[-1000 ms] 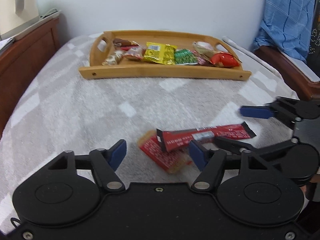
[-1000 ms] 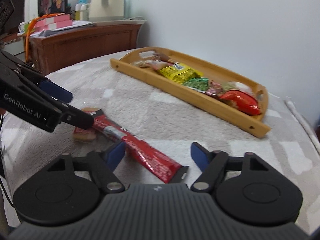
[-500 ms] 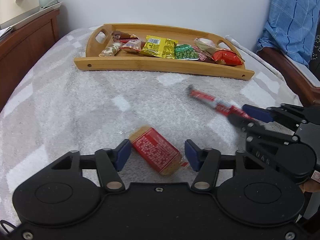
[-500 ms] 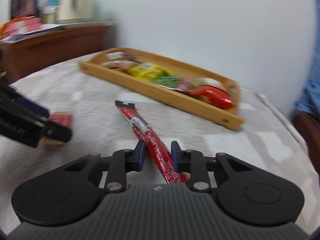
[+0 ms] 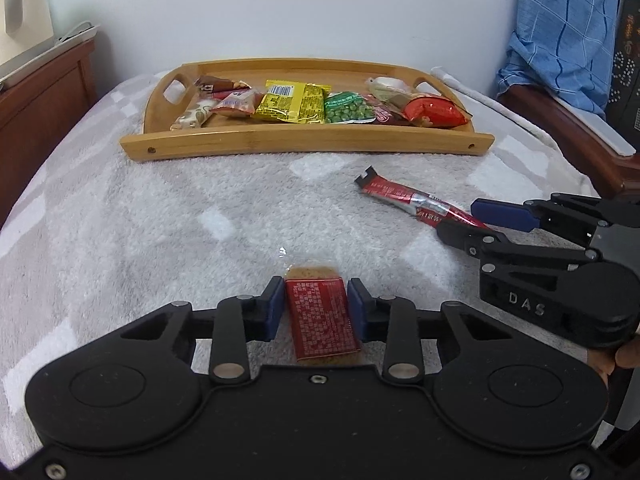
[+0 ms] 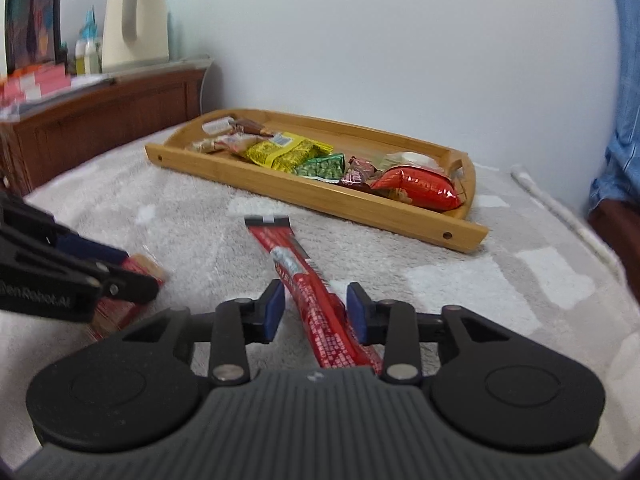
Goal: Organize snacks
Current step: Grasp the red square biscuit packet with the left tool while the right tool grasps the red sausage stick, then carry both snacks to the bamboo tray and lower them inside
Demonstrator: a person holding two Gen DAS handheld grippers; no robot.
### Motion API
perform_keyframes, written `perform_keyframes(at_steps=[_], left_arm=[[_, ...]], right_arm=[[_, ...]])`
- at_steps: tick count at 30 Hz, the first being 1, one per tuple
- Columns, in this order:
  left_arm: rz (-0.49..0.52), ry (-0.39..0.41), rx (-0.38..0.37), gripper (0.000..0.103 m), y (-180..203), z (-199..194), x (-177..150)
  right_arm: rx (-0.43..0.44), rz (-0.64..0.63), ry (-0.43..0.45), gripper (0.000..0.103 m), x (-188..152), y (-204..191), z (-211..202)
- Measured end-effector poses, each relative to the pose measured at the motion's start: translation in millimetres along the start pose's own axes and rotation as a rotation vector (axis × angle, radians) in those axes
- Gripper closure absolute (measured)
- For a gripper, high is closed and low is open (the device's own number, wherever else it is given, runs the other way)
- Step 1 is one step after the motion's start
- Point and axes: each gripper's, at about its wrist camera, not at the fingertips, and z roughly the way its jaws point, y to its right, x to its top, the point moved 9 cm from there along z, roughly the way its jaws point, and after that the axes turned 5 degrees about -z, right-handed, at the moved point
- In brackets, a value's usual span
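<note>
At 12 o'clock, assorted snack packets (image 5: 296,102) are held in the wooden tray (image 5: 304,142); a red cracker pack (image 5: 320,320) is clamped by the left hand-held gripper (image 5: 316,309), a long red stick pack (image 6: 316,304) sits loosely between the narrowed pads of the right hand-held gripper (image 6: 315,311)

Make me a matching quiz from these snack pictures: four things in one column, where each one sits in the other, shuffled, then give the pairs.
Things
1. square red biscuit pack
2. long red stick pack
3. yellow snack packet
4. shiny red bag

Places
A. right end of the wooden tray
B. between the left tongs
C. middle of the tray
D. between the right tongs

Pairs: 1-B, 2-D, 3-C, 4-A
</note>
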Motion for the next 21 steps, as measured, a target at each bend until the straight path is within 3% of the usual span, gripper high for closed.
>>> perform_keyframes(at_steps=[3,12,18,21], left_arm=[[0.014,0.005,-0.001,0.071,2,-2,-2],[0.038,0.002,0.022,0.068,6,-1,-8],[0.045,0.012,0.027,0.071,10,-1,-9],[0.034,0.016,0.022,0.071,9,-2,-8]], right_arm=[[0.034,0.025,0.005,0.038,2,3,1],[0.028,-0.034,-0.033,0.038,1,2,15],[0.037,-0.043,-0.038,0.074,1,-2,14],[0.03,-0.054,-0.029,0.075,1,-5,12]])
